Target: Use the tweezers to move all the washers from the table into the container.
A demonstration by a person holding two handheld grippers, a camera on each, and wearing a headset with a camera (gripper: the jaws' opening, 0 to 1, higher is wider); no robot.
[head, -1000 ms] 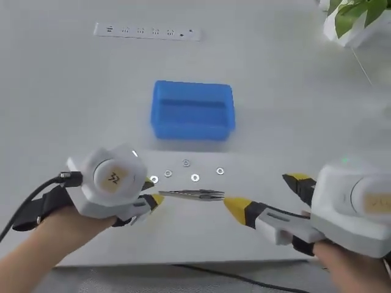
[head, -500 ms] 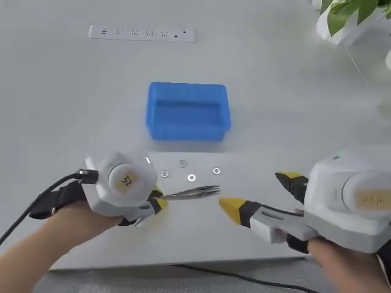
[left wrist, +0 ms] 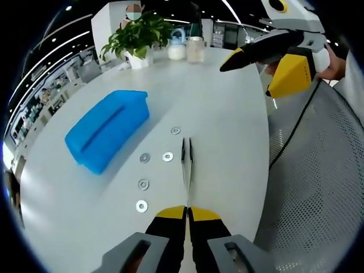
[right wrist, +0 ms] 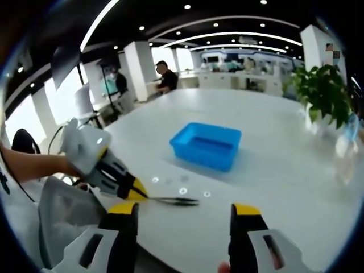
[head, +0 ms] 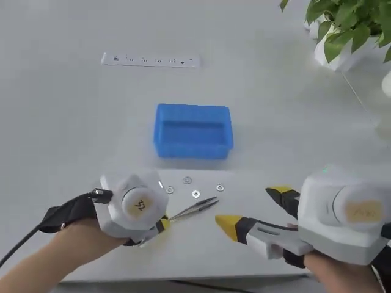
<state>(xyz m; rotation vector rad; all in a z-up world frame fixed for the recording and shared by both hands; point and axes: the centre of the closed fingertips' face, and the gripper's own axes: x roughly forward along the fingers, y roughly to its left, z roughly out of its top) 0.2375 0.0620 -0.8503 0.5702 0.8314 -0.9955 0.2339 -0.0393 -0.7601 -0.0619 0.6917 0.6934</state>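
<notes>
Blue container point(left wrist: 105, 136), five washers point(left wrist: 168, 156); left fingers point(left wrist: 170, 214) clench the tweezers point(left wrist: 186, 165), right fingers point(right wrist: 245, 211) spread.

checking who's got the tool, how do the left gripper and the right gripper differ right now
The left gripper is shut on the tweezers; the right gripper is open, with nothing between its jaws. The left gripper sits close beside the washers; the right gripper is farther off to their side. Both have yellow-tipped jaws and are at the near part of the white table, on the person's side of the blue container.
</notes>
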